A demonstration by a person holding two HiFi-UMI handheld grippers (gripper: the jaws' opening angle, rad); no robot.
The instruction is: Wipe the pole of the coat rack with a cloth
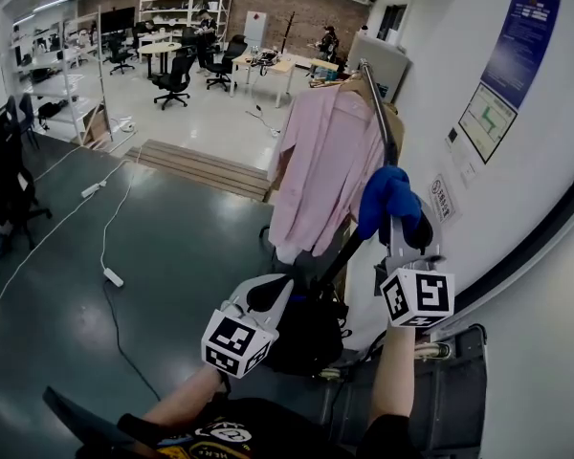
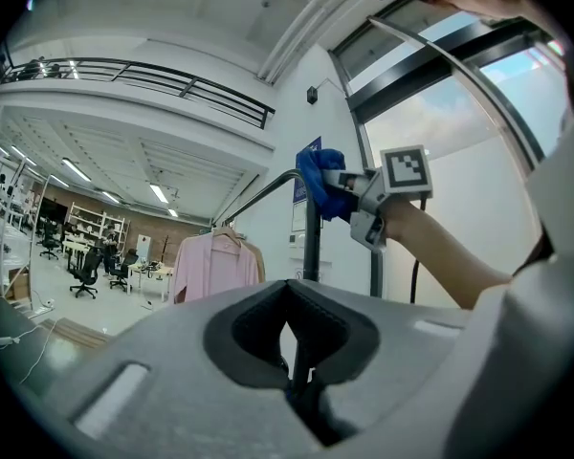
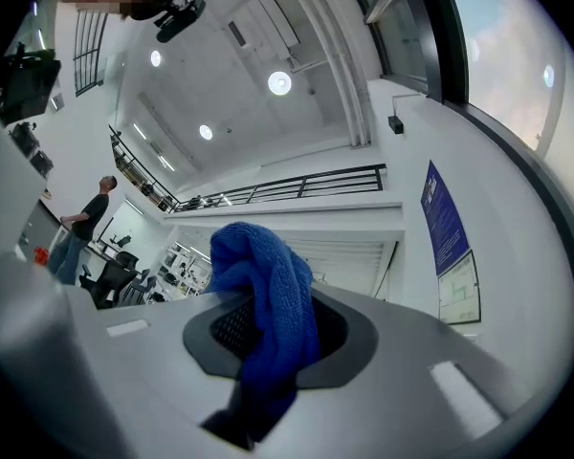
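Left gripper (image 1: 268,295): jaws closed on the pole low down; its own view shows the dark tube pinched in the notch between the pads.
Pole (image 2: 311,242): a dark upright that bends at the top into the rail. It is bare between the two grippers.
Shirt (image 1: 320,170): pink, on a hanger on the rail, just beside the upright and clear of the cloth.
Cloth (image 1: 387,197): blue, bunched, sitting at the top of the pole where it bends. The left gripper view shows it lapping over the tube and seemingly touching it.
Right gripper (image 1: 397,220): jaws clamped on the cloth, a fold of which hangs down between them. Its own view shows no pole, only cloth and ceiling.
Step in hand: probably the top of a wiping stroke, with the cloth at the high end of the pole and the left gripper steadying the rack below.
Next move: likely a draw straight down the tube towards the left gripper, keeping the cloth pressed to the metal. The loose fold should wrap the pole rather than trail. The stretch under the left jaws is covered, so that grip would have to shift before it can be wiped.
Risk: the shirt sleeve hangs near the line of travel and could catch.
Bag (image 1: 306,338): dark, at the foot of the rack. Its contents cannot be seen, nor whether it is open.
Other containers: none in view with anything showing inside.
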